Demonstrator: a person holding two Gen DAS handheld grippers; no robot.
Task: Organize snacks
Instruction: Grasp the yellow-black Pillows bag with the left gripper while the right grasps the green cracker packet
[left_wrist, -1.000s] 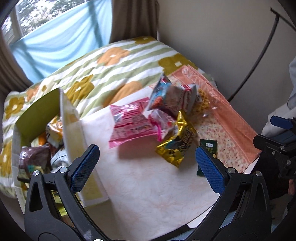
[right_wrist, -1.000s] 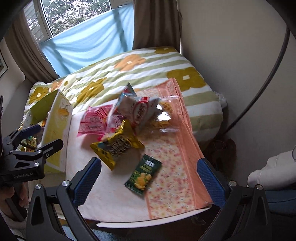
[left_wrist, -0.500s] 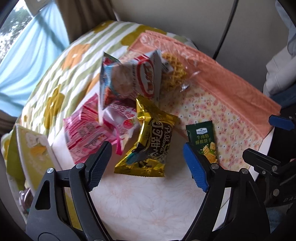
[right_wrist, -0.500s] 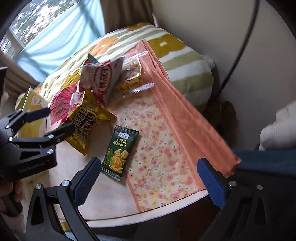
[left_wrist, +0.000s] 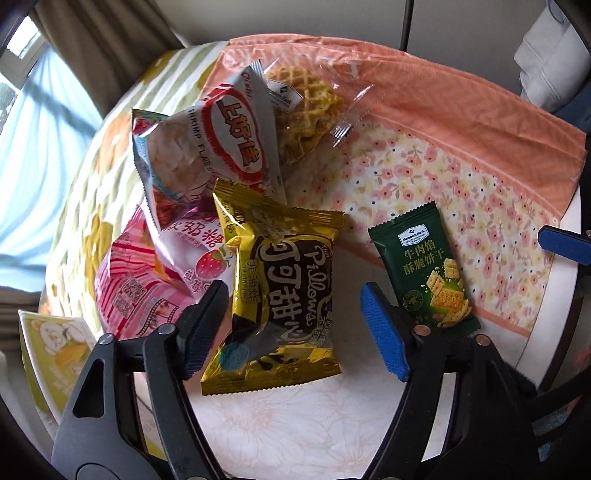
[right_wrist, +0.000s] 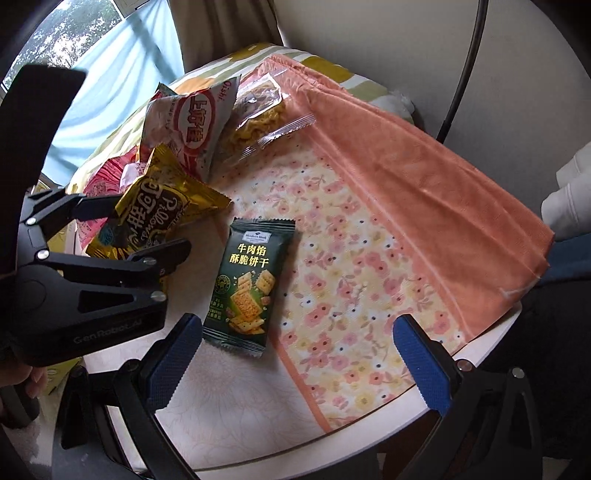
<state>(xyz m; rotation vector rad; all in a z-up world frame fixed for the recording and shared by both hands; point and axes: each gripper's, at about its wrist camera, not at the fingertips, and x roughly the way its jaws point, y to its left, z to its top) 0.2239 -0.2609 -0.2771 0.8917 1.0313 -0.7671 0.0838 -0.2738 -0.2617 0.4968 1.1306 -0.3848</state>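
Observation:
A gold Pillows snack bag (left_wrist: 284, 295) lies on the round white table (left_wrist: 314, 424). My left gripper (left_wrist: 295, 325) is open, its blue-padded fingers on either side of the bag's lower half. A dark green cracker packet (left_wrist: 428, 273) lies to the right; it also shows in the right wrist view (right_wrist: 249, 284). My right gripper (right_wrist: 299, 362) is open and empty, just right of the packet over the floral cloth. A shrimp chips bag (left_wrist: 218, 144), a clear waffle packet (left_wrist: 306, 107) and pink candy bags (left_wrist: 147, 280) lie behind.
A peach and floral cloth (right_wrist: 388, 229) covers the right half of the table. A yellow-green box (left_wrist: 48, 354) stands at the left edge. A flowered bedspread (left_wrist: 110, 122), curtains and a window lie beyond. A black cable (right_wrist: 461, 74) runs up the wall.
Both grippers have moved forward and down towards the snacks. The left gripper's fingers have narrowed and now stand around the gold bag. The right gripper has come close to the green packet.

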